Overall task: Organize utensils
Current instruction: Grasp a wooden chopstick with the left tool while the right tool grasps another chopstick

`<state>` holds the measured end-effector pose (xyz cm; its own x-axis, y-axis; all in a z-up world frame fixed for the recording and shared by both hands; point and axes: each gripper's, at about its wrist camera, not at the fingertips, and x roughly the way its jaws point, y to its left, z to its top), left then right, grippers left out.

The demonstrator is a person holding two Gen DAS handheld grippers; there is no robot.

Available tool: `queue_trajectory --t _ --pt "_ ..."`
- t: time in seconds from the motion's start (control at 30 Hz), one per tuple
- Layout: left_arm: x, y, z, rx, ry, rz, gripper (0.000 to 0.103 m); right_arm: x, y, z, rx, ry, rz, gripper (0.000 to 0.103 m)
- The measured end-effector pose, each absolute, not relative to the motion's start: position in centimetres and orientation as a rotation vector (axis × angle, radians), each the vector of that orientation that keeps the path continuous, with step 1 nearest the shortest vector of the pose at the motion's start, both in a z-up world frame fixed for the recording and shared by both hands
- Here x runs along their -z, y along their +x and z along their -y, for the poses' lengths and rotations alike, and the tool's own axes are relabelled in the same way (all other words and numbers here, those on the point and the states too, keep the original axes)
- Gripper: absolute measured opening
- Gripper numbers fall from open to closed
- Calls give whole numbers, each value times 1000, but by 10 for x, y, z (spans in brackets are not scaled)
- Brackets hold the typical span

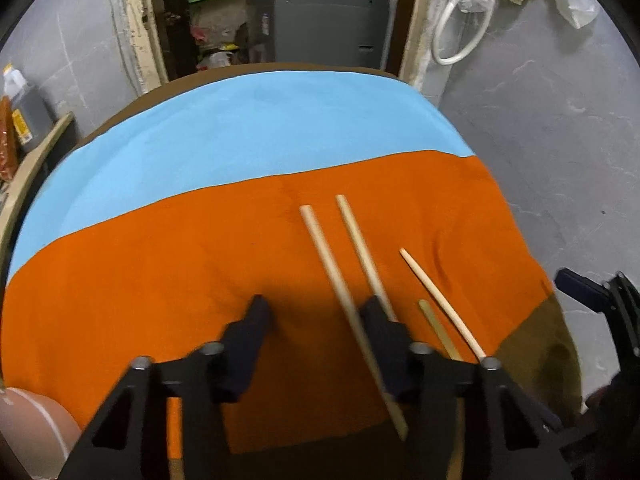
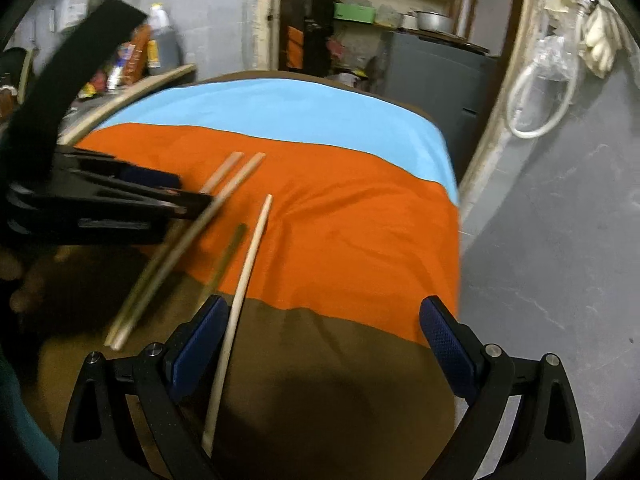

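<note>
Black angular gripper frames [image 2: 324, 344], 2 dark-blue textured finger pads [image 2: 448, 350], silver screws, possibly a black strap.

Dim, flat indoor light is falling from above, leaving soft shadows pooling on the orange cloth [image 1: 160, 280] under the left tongs [image 1: 316, 320] and on the brown worktop [image 2: 320, 380] near the right tongs [image 2: 324, 324]. Motion blur is smearing the chopsticks [image 2: 176, 248] and the left tongs. Fisheye distortion is bending the walls, and black vignetting is cutting off the corners.
</note>
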<state>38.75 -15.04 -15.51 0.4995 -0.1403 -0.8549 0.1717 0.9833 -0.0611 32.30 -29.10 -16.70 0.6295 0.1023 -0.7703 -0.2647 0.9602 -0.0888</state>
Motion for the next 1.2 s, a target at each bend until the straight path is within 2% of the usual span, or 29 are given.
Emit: queue_trajectory --t 0.07,0.17,0.2,0.27,0.37,0.53,0.67,0.9,0.93,1.0,1.03,1.07,1.2 --pt "154 385 149 216 22 -1031 23 167 324 293 -175 -213 -870 90" --pt "153 383 145 250 -19 -1044 14 165 327 301 -169 -191 -879 84" --pt "153 385 142 254 -47 -1051 14 164 330 302 -178 -185 -882 80" --pt "155 389 137 263 -103 -1068 14 165 340 301 -201 -188 -885 61" --pt "158 398 133 272 -146 -1087 14 169 358 293 -254 -219 -888 50" --pt "159 413 131 287 -170 -1123 14 169 378 270 -349 -296 -876 48" --pt "160 420 127 294 -211 -1141 14 166 388 255 -391 -336 -876 29" --pt "163 428 125 290 -263 -1170 13 164 402 246 -398 -316 -953 27" --pt "163 428 126 289 -261 -1170 10 164 403 245 -392 -311 -965 27" --pt "163 428 128 282 -248 -1168 10 163 405 244 -383 -295 -991 20" --pt "163 428 128 279 -249 -1168 9 163 404 244 -387 -280 -999 9" --pt "162 427 127 276 -256 -1168 9 162 403 244 -382 -267 -1005 5" --pt "157 416 121 261 -296 -1146 5 153 394 250 -363 -203 -984 4"
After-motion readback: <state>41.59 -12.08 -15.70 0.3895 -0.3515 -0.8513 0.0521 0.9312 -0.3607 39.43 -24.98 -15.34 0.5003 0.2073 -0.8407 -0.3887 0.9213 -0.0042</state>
